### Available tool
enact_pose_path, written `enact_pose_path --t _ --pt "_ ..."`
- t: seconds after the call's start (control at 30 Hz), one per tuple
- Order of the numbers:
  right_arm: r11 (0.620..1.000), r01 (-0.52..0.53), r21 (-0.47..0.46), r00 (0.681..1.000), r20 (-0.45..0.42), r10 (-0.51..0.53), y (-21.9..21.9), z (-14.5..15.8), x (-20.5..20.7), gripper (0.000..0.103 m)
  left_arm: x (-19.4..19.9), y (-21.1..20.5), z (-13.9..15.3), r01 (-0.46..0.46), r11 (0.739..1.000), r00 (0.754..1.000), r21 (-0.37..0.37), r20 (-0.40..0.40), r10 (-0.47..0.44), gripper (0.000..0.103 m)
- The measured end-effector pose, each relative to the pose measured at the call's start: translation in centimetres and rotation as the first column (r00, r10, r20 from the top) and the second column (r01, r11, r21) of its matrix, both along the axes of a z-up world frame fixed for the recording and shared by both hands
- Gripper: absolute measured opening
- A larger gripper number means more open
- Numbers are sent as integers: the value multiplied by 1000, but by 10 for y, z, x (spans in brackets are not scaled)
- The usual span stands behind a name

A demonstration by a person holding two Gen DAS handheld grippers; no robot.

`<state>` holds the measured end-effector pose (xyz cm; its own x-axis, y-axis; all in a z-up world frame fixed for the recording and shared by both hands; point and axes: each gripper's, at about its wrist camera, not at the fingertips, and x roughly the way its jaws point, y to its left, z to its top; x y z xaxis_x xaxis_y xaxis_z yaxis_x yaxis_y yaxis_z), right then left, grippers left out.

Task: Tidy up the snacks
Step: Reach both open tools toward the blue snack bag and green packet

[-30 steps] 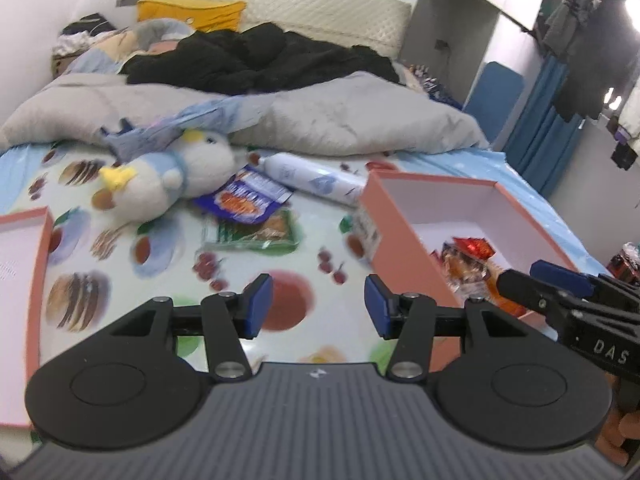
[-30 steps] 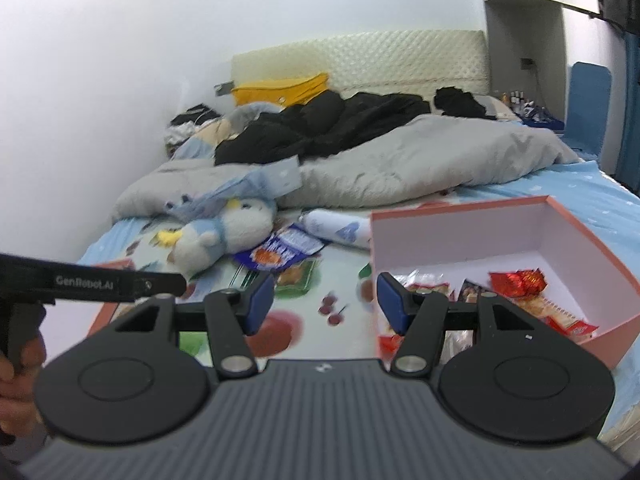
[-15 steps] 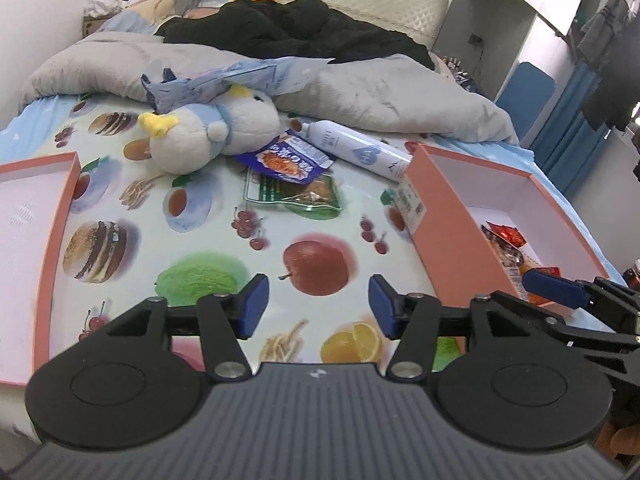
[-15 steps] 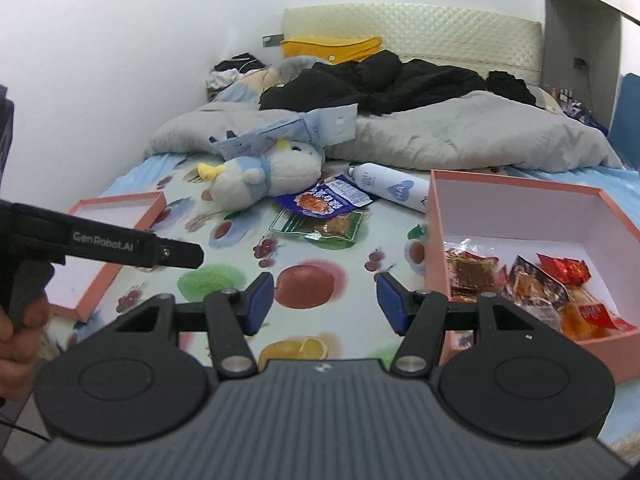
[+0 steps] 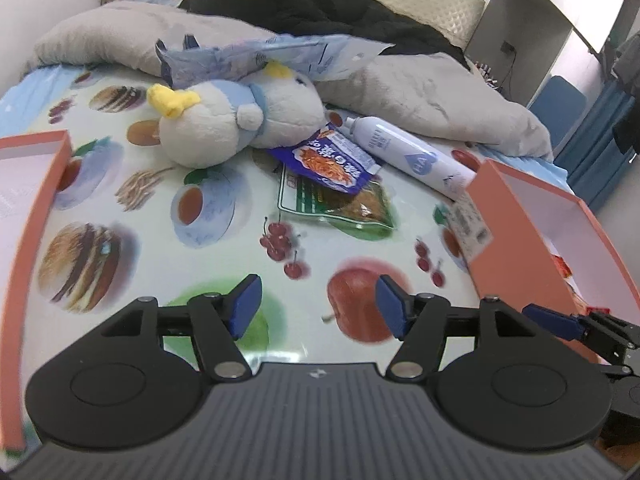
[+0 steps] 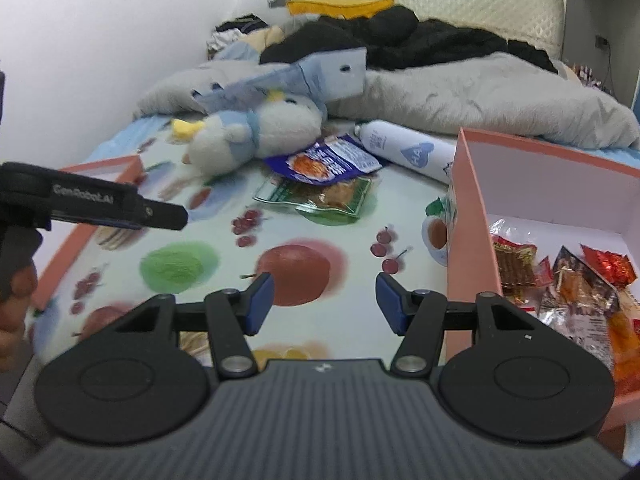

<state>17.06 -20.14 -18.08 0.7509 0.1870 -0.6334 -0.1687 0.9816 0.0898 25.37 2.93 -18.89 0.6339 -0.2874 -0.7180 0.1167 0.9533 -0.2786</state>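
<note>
A blue snack packet (image 5: 334,162) (image 6: 328,159) lies on a clear green-edged snack packet (image 5: 340,204) (image 6: 320,196) on the fruit-print sheet, ahead of both grippers. A pink box (image 5: 516,236) (image 6: 468,220) stands at the right and holds several snack packets (image 6: 560,276). My left gripper (image 5: 316,306) is open and empty above the sheet. My right gripper (image 6: 324,300) is open and empty beside the box's left wall.
A plush bird (image 5: 236,114) (image 6: 256,128) and a white spray bottle (image 5: 408,156) (image 6: 408,152) lie behind the packets. A pink box lid (image 5: 32,216) (image 6: 96,204) lies at the left. A grey duvet (image 5: 420,88) and black clothes (image 5: 320,4) fill the back.
Both grippers have moved forward and tilted down over the sheet, toward the two loose packets. Both stay open and empty.
</note>
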Motion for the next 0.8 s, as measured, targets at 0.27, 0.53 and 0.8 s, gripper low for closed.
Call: enact_pose_path --t 0.27,0.53,0.8 --pt "1000 -4 17 1000 -25 4 15 -31 62 59 82 10 -42 -28 990 999 -138 -42 23 68" --pt "993 66 95 996 -71 -60 12 -59 118 61 146 22 -75 -68 900 991 -430 -134 11 67" --pt "980 125 158 990 -89 -112 8 -77 154 75 188 24 -107 -187 790 964 -583 -264 33 67"
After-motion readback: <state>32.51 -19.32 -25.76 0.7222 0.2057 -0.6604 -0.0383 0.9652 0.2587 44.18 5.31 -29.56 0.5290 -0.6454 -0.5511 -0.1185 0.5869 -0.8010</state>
